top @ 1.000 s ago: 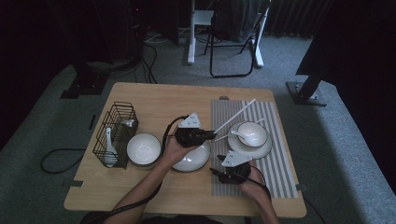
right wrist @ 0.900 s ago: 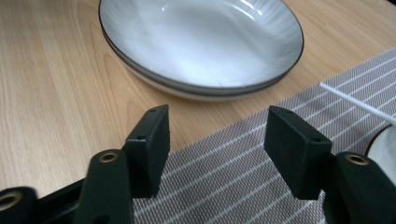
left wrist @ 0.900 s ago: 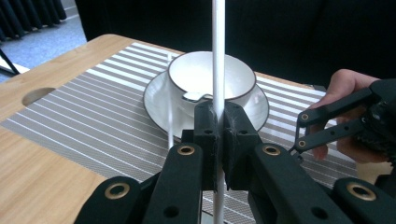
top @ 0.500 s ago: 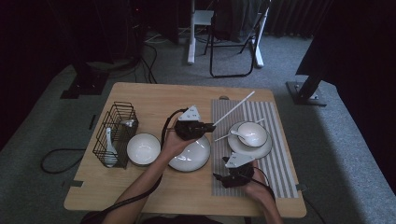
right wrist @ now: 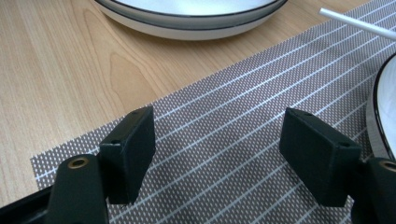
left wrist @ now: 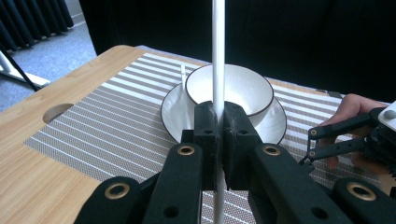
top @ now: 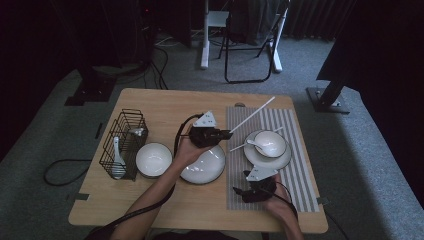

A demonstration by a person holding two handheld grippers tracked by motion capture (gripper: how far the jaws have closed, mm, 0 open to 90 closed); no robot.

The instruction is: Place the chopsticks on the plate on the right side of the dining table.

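Observation:
My left gripper (top: 226, 134) hovers above the table's middle, shut on a long white stick (top: 252, 115) that slants up toward the far right over the striped mat (top: 295, 175). In the left gripper view the stick (left wrist: 218, 56) stands upright between the closed jaws, with a white bowl (left wrist: 229, 88) on its saucer (left wrist: 173, 112) behind it. My right gripper (top: 239, 192) rests low on the mat's near left part, open and holding nothing. In its own view the right gripper (right wrist: 217, 135) has its jaws spread wide over the mat (right wrist: 224, 154).
A shallow white plate (top: 202, 165) lies beside the mat, with a white bowl (top: 153, 159) to its left. A black wire basket (top: 122, 142) with a white spoon stands at the far left. Another white stick (right wrist: 359, 25) lies near the saucer (top: 267, 156).
My left gripper has risen and shifted slightly away from the person, carrying the white stick. My right gripper has drawn back a little toward the table's near edge.

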